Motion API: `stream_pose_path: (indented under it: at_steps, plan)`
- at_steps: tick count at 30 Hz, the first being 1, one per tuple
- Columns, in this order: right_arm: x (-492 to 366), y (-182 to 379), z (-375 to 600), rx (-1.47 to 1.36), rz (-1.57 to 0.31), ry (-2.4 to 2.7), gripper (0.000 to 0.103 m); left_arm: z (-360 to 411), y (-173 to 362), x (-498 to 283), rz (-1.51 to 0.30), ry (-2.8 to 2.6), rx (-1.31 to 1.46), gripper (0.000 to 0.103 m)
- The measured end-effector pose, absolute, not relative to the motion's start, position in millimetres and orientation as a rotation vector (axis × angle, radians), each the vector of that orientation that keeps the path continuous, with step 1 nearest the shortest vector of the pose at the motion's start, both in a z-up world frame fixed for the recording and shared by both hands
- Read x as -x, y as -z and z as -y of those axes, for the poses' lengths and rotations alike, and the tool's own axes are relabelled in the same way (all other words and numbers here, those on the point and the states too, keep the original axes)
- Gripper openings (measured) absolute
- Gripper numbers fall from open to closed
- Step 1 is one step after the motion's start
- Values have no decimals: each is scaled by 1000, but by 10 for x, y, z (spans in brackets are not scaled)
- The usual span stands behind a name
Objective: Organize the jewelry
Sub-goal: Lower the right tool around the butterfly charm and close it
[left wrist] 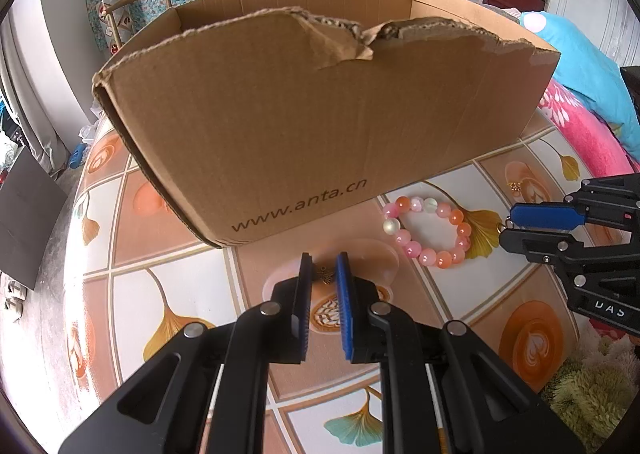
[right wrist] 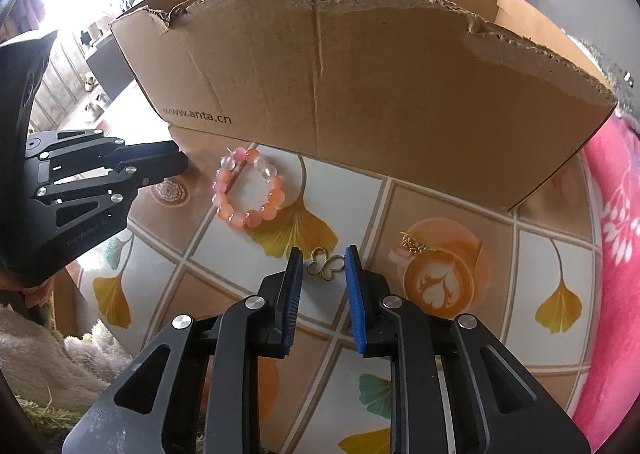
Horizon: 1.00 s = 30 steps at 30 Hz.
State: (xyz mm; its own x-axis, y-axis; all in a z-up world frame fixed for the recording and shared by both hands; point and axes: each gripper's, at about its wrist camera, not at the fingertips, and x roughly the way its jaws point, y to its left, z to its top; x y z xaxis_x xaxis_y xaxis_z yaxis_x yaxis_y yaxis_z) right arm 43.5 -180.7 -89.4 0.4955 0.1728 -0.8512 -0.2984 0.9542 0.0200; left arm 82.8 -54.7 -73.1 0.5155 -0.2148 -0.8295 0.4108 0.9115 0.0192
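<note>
From the left wrist view, the left gripper [left wrist: 324, 274] had its jaws nearly together on a small bronze-coloured charm [left wrist: 323, 274], a light, stiff piece; whether the pads truly pinched it I could not tell. The beaded bracelet [left wrist: 428, 232] lay just beside, near the torn cardboard box [left wrist: 320, 125].

From the right wrist view, the right gripper [right wrist: 322, 268] straddled a gold butterfly charm [right wrist: 326, 268], jaws narrowly spread and apparently not yet touching it. Thin and probably slippery, it likely needed pinching across the wings. A gold chain piece [right wrist: 412, 244] lay apart. The box wall stood close ahead; the patterned tabletop [right wrist: 452, 209] offered room sideways.
</note>
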Motion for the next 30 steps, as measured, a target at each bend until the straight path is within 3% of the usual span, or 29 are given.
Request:
stream_pose_path:
  at_steps: [7,9,14,17,19,20,26,30]
  plan:
    - [-415,888,1827,128,-1004,-289,14,547,731,-825,-959,379,-225,12]
    - [-426,877,1869,120,-1007,-300,2,548,732,-828,-959,379,-226,12]
    - [-435,845,1924,105,-1009,-318,2,550,731,-824,-958,378,-228,12]
    - [-456,803,1946,97,-1005,-324,7,550,731,-823,-959,378,-227,12]
    - [-466,774,1959,104,-994,-314,30,548,731,-824,-958,378,-228,12]
    - [-470,767,1959,108,-988,-311,33,547,731,-823,-958,378,-228,12]
    - [-567,818,1885,129,-997,-303,34,548,729,-824,-959,378,-227,12]
    - [-584,836,1873,126,-999,-289,28,549,728,-825,-958,378,-228,12]
